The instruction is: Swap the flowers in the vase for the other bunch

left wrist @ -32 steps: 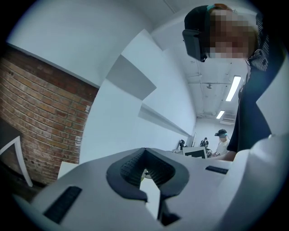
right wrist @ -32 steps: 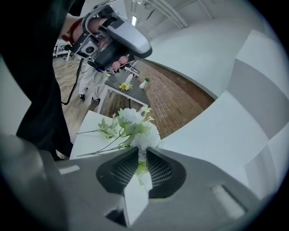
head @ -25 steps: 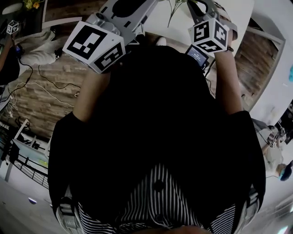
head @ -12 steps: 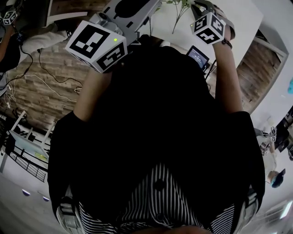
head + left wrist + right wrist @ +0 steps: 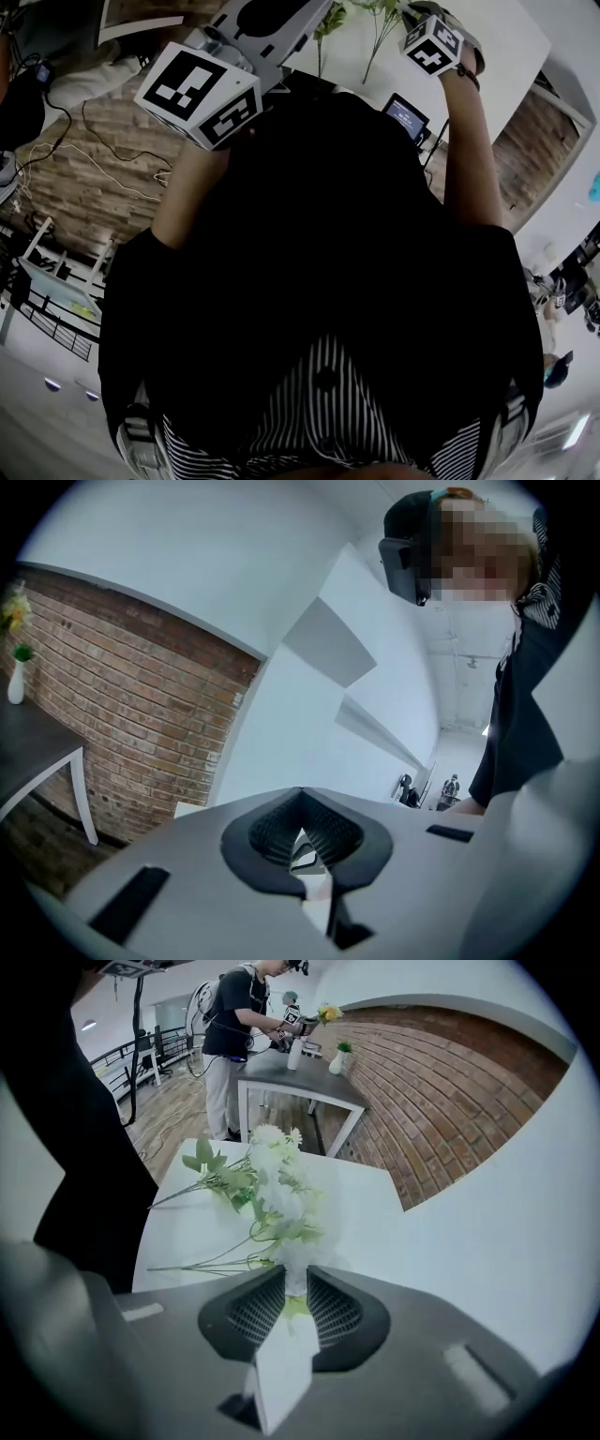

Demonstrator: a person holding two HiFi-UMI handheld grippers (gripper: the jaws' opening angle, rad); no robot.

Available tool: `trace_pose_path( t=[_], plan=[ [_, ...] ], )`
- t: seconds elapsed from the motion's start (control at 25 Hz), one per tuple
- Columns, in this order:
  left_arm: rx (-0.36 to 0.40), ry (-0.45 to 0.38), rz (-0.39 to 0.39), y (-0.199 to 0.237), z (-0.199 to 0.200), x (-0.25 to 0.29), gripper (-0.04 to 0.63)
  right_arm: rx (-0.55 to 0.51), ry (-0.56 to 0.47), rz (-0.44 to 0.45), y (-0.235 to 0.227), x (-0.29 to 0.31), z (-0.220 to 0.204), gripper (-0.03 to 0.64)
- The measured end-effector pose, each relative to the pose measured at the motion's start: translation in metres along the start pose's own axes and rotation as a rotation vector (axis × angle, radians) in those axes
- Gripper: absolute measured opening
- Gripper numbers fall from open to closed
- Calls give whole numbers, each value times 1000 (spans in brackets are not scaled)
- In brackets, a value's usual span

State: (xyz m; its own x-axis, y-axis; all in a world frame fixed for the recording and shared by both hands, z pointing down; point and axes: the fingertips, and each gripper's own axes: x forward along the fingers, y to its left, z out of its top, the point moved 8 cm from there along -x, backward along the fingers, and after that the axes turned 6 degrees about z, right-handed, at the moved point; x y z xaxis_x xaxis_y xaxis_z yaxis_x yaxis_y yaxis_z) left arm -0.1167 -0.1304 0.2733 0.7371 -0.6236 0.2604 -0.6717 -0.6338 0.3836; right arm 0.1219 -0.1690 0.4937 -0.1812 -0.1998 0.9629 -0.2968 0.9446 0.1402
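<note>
My right gripper (image 5: 295, 1274) points steeply down at a white table (image 5: 370, 1204). A bunch of white flowers (image 5: 272, 1166) with green leaves spreads over the table, its thin stems trailing left. Its jaws have just been opening a little; a pale flower and greenish stalk of the bunch still fill the narrow gap between the pads. In the head view its marker cube (image 5: 433, 47) is at the top, next to green stems (image 5: 378, 33). My left gripper (image 5: 302, 794) is shut with nothing in it and points at a bare white wall. No vase shows on the white table.
A dark table (image 5: 295, 1077) farther off carries a white vase (image 5: 295, 1054) with yellow flowers and a small pot; a person stands at it. A brick wall (image 5: 441, 1101) runs behind. A small screen device (image 5: 405, 114) sits at the white table's near edge. A person with a headset stands beside my left gripper.
In the head view the right gripper's cube has shifted up and away toward the white table, and more green stems now show there. The left cube has barely moved.
</note>
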Motion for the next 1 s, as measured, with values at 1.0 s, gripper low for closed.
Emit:
trace_pose_path(
  t=[1.0],
  plan=[
    [-22,19,-46,14,0,14,0,57,-192,10,0,-48,50,221]
  ],
)
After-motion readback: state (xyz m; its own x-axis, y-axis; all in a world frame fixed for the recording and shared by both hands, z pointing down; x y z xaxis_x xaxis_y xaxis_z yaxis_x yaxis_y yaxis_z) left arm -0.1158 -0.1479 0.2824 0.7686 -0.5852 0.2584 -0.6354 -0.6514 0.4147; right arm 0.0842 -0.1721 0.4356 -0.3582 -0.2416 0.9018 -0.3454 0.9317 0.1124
